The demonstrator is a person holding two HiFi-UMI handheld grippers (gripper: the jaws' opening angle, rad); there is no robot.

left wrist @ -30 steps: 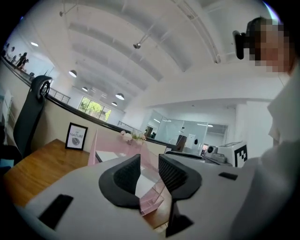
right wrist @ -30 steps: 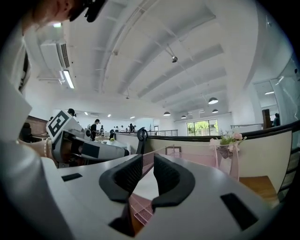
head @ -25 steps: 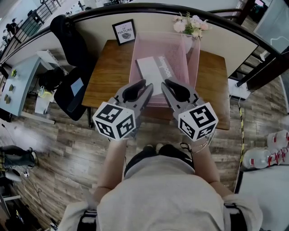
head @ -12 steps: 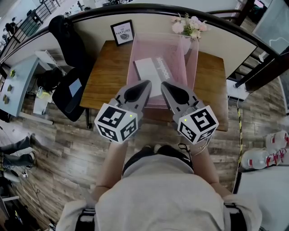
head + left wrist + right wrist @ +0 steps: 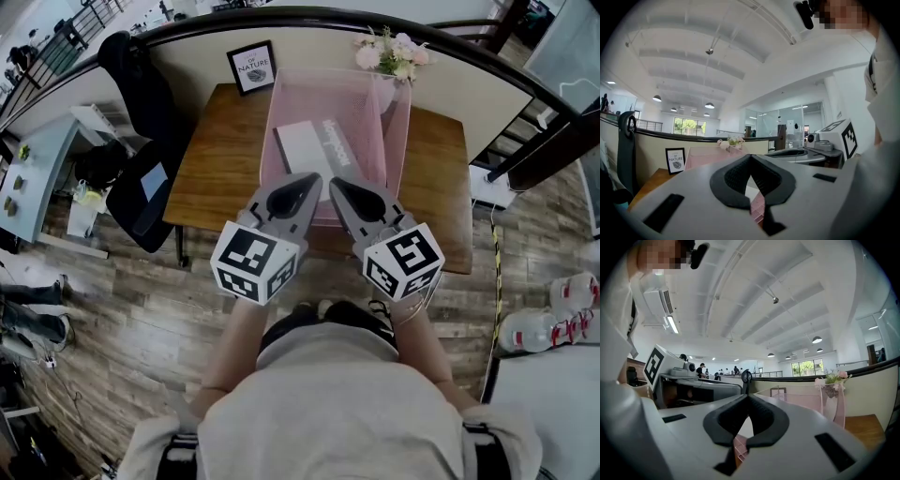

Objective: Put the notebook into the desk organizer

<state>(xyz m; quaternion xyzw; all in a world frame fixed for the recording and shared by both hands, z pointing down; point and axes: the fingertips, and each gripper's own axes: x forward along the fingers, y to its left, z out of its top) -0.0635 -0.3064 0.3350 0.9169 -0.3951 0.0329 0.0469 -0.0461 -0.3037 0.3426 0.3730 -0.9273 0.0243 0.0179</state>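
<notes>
A pink mesh desk organizer (image 5: pixel 394 112) stands on the brown wooden table (image 5: pixel 220 150). Inside it lies the white notebook (image 5: pixel 305 150) with dark print along one edge. My left gripper (image 5: pixel 314 180) and right gripper (image 5: pixel 336 183) hang side by side just over the organizer's near rim, both shut with nothing between the jaws. In the left gripper view the jaw tips (image 5: pixel 750 157) meet above the pink organizer (image 5: pixel 701 157). Over in the right gripper view the tips (image 5: pixel 749 397) also touch, with the organizer (image 5: pixel 806 401) beyond them.
A framed sign (image 5: pixel 251 67) and a bunch of flowers (image 5: pixel 389 52) stand at the table's far edge against a curved wall. A black chair with a jacket (image 5: pixel 141 178) is left of the table. Plastic bottles (image 5: pixel 553 323) lie on the wooden floor at right.
Both grippers closed from partly open to shut. They have drawn closer together and a little toward the organizer's near rim.
</notes>
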